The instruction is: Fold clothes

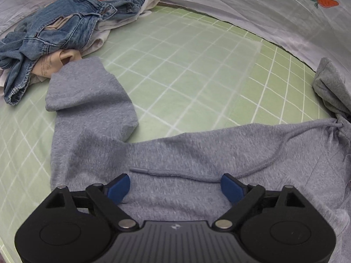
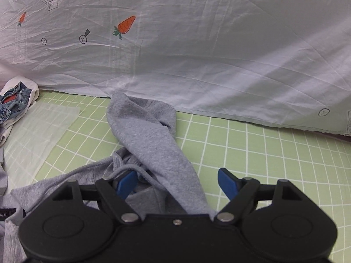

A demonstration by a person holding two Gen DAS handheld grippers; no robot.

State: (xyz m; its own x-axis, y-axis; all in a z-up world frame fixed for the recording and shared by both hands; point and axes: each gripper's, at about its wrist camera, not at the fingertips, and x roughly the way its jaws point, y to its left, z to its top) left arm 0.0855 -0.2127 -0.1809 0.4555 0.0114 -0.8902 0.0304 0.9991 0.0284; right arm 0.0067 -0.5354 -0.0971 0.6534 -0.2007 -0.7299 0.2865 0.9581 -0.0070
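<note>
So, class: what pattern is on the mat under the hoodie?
Green with white grid lines, clearest in left wrist view.

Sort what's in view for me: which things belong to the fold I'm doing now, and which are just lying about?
In the job:
grey hoodie
its sleeve
its hood
its drawstring
left gripper, jaws open
right gripper, jaws open

Lying about:
pile of jeans
carrot-print sheet
green checked cover

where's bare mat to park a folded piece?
Free: green grid mat between the grey hoodie's folded sleeve, its hood and the white carrot-print sheet; also the mat right of the hood. A clear plastic sheet lies on part of it. Crowded: the denim pile, far left.
</note>
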